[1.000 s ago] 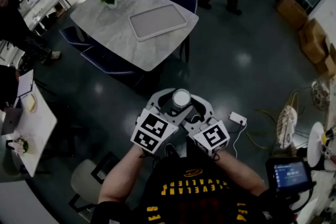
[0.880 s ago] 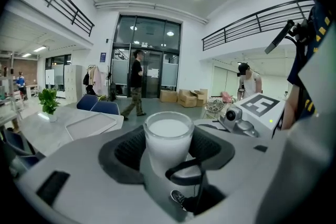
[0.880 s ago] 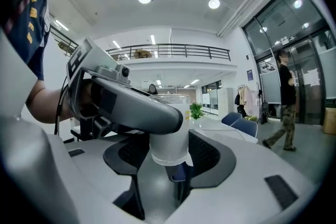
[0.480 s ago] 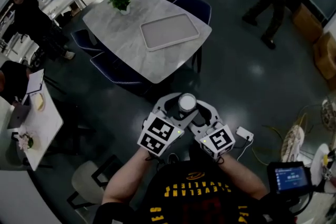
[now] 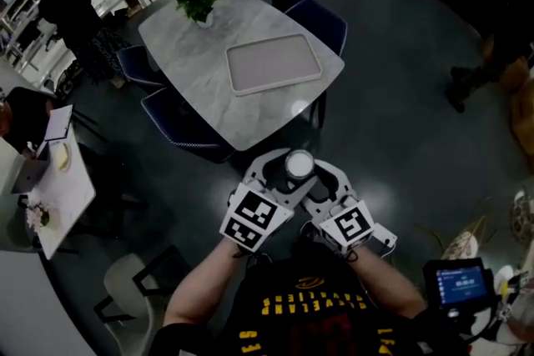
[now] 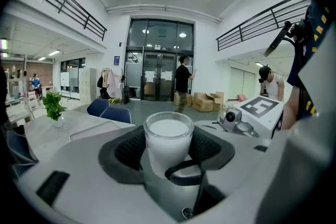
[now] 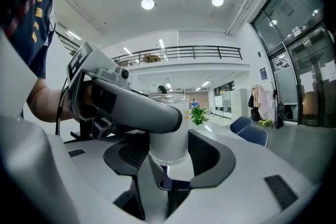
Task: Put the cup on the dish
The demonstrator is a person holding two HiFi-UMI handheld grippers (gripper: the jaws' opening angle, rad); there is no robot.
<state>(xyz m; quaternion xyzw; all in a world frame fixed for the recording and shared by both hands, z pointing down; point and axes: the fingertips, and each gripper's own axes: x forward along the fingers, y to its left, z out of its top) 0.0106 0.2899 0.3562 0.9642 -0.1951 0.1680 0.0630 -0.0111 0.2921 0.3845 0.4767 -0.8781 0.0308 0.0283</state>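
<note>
- Between the jaws of your left gripper (image 5: 288,169) stands the cup (image 5: 299,164), a clear glass one filled with something milky white. The dark pads are closed round its sides.
- Your right gripper (image 5: 310,171) meets the same cup from the other side. Its jaws have just been closing and are set wide on the glass. In the right gripper view, one jaw of the left gripper crosses in front of the cup.
- From your head view the two pairs of jaws make a ring round the cup, with the two marker cubes (image 5: 254,217) side by side just ahead of your chest.
- You hold the cup upright in the air over the dark floor, off the table and just short of its near edge.
- Ahead of you is the marble table (image 5: 188,62), with the rectangular tray (image 5: 274,63) lying flat on it, well apart from the cup.
- A potted plant (image 5: 198,2) stands at the table's far end, and blue chairs (image 5: 321,21) are tucked in around it.
- Farther out, a person in dark clothes (image 5: 71,0) stands at the upper left, a small white table (image 5: 62,188) sits at the left edge, and a lit screen (image 5: 457,283) shows at the lower right.
</note>
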